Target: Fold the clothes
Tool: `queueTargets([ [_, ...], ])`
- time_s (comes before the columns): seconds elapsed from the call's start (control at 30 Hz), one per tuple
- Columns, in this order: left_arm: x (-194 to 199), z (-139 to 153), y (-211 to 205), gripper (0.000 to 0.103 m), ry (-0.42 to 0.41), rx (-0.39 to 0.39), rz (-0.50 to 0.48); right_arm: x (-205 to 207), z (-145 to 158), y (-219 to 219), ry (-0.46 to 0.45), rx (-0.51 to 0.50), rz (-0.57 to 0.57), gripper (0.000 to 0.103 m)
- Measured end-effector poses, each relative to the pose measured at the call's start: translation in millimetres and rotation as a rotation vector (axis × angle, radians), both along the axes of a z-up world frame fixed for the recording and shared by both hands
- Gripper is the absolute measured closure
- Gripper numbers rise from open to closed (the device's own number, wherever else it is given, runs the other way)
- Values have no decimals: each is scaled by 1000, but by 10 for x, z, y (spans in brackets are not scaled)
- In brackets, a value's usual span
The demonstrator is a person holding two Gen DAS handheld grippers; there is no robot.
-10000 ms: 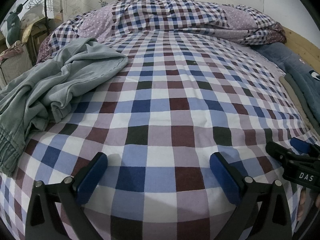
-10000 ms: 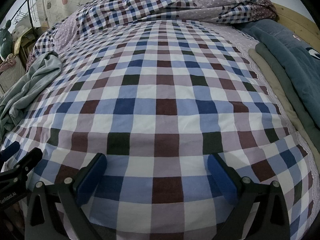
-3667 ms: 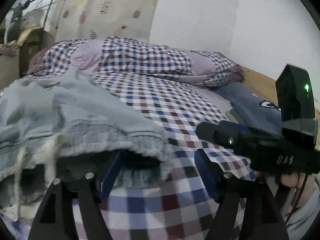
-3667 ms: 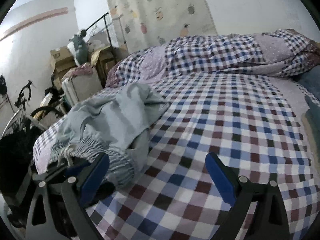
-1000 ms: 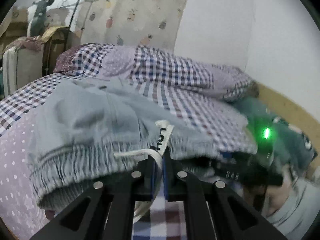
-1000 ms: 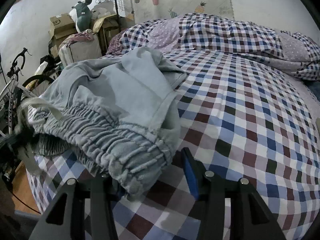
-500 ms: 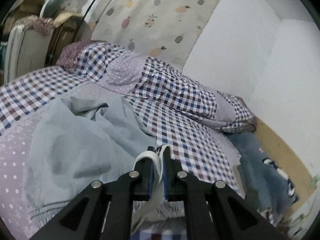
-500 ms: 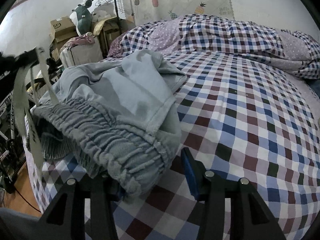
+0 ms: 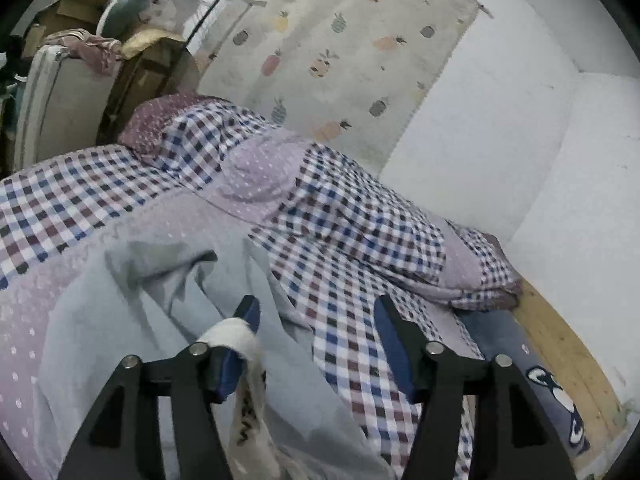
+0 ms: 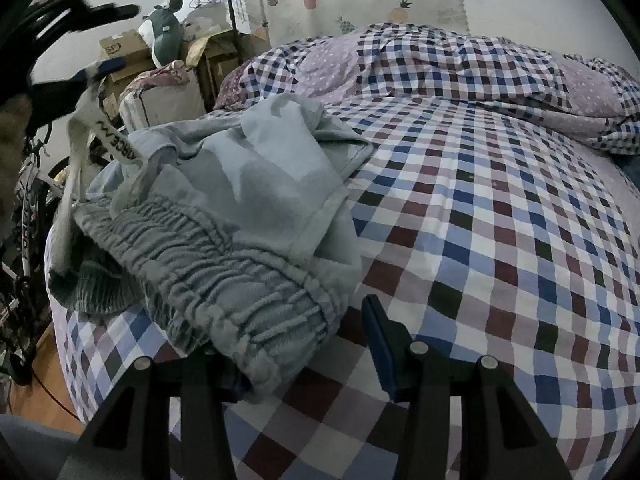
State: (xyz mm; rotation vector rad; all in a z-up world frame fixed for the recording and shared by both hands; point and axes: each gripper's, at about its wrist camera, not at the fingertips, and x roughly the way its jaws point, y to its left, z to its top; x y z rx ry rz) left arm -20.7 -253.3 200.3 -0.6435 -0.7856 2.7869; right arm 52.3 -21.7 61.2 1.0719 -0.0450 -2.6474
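A crumpled pair of grey sweatpants [image 10: 240, 216] lies at the left edge of a bed with a checked sheet [image 10: 500, 240], elastic waistband facing the viewer. At far left, the left gripper [image 9: 316, 334] is raised above the heap. Half a second ago its fingers were pinched tight on the white drawstring [image 9: 236, 338]; now they stand wide apart, and the printed cord merely drapes over the left finger and hangs down. This suggests the cord grab was let go, so the trousers remain unspread and folding has barely started. Ten seconds ago both tools hovered over bare sheet, the trousers lying off to the left. To the right, the right gripper [image 10: 304, 344] sits low, half-open, its fingers either side of the waistband, not visibly clamped.
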Motion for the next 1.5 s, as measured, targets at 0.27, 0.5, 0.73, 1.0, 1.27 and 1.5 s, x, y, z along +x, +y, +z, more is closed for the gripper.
queueTargets([
  [0.27, -205, 207, -236, 21, 4, 15, 43, -4, -14, -15, -14, 3, 19, 51],
  [0.5, -288, 15, -163, 15, -82, -8, -60, 132, 181, 22, 26, -30, 117, 51],
  [0.73, -367, -692, -61, 15, -278, 5, -204, 292, 412, 67, 77, -68, 218, 50],
  [1.0, 56, -479, -334, 15, -166, 114, -270, 458, 927, -268, 210, -115, 302, 49],
  [1.27, 421, -782, -622, 15, -124, 287, -224, 24, 780, -1239, 118, 56, 448, 57],
  [1.5, 484, -825, -863, 15, -94, 309, -150, -330, 557, -1668, 61, 260, 499, 69],
])
